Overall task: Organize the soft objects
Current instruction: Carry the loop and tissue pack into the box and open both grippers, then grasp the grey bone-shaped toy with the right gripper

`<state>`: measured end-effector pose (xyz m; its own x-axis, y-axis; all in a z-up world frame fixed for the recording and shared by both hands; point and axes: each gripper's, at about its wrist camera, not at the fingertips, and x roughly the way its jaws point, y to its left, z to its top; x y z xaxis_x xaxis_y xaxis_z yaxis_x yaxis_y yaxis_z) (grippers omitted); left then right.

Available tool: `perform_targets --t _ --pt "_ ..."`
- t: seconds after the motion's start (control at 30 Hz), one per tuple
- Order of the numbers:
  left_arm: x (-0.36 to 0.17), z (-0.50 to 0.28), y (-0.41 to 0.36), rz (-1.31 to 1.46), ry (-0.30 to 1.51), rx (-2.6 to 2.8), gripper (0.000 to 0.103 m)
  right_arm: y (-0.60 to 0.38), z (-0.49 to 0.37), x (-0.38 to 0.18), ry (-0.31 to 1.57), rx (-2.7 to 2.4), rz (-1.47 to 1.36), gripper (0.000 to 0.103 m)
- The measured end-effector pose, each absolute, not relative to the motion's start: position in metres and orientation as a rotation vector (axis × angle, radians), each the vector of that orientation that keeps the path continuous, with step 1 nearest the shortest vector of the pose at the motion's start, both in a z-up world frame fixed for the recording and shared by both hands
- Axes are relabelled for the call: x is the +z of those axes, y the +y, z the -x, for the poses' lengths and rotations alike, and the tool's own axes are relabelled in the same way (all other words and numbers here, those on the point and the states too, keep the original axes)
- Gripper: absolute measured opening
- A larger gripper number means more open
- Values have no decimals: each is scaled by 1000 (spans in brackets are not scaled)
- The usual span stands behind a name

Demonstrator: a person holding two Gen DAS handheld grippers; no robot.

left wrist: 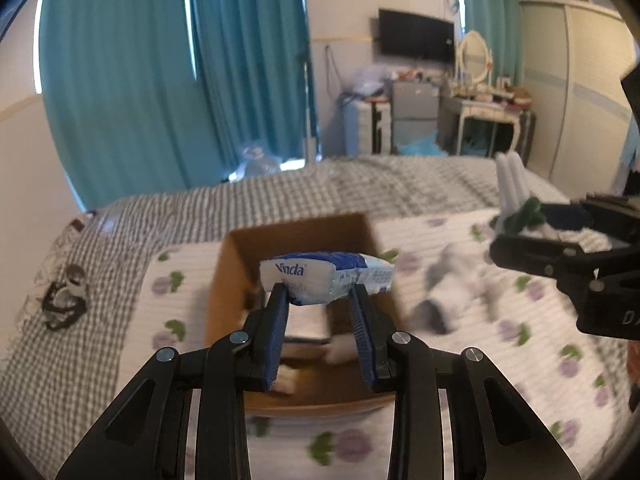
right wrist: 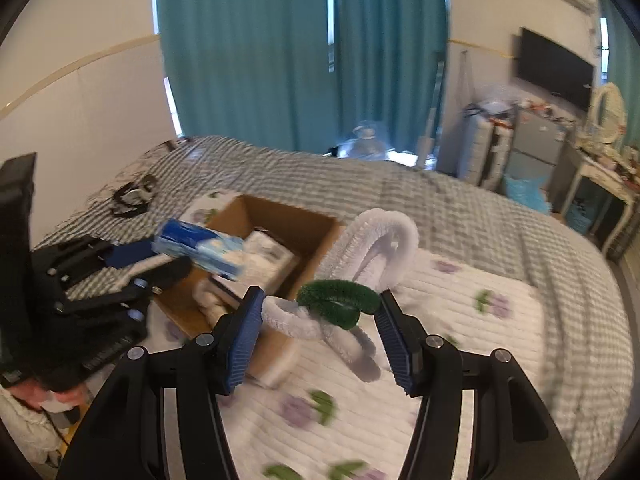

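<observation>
Your left gripper is clamped on the Vinda tissue pack, held above the open cardboard box on the bed; your right gripper grips a white-and-green fuzzy toy beside the box, its pads touching the toy.

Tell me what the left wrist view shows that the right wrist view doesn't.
Only the left wrist view shows the Vinda lettering on the tissue pack in the left gripper, and a grey and white soft item on the quilt. Only the right wrist view shows the fuzzy loop between the right gripper fingers. Both show the cardboard box.
</observation>
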<state>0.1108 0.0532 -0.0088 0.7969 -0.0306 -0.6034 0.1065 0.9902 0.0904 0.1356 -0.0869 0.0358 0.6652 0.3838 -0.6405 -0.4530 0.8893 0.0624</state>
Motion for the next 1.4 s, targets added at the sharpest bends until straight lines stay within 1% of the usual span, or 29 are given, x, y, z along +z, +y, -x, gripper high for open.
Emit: perform_targets --t 0.17,0.2,0.23,0.33,0.4,0.47,0.7,0.93,1.17,1.23,1.27,1.4 --pt "-44 -133 86 -113 700 -86 31 -36 -171 5 754 527 90 57" --pt "-48 -136 92 -109 710 -100 32 -28 -178 -1 766 530 87 57" --pt "-55 -142 96 -112 720 -108 36 -20 -186 -8 776 532 82 59" --pt "-65 -150 103 -112 717 -123 38 -8 -202 -22 786 533 68 62" --pt "-68 -155 106 -111 714 -104 58 -2 -213 -30 795 537 60 69" --pt "-71 -159 110 -110 710 -86 63 -2 -219 -34 793 517 67 85" --pt "-69 -159 118 -104 704 -82 64 -21 -227 -29 767 462 -7 89" --pt "-29 -124 105 -106 622 -119 64 -58 -198 2 715 404 -1 90" --pt "36 -75 71 -110 477 -139 64 -105 -142 59 617 360 43 90" --pt "54 -60 59 -110 421 -143 75 -116 -127 74 591 347 53 90" --pt "60 -54 55 -108 396 -137 83 -121 -120 80 580 339 58 90" --pt "82 -31 35 -106 331 -141 83 -146 -93 102 540 307 69 90"
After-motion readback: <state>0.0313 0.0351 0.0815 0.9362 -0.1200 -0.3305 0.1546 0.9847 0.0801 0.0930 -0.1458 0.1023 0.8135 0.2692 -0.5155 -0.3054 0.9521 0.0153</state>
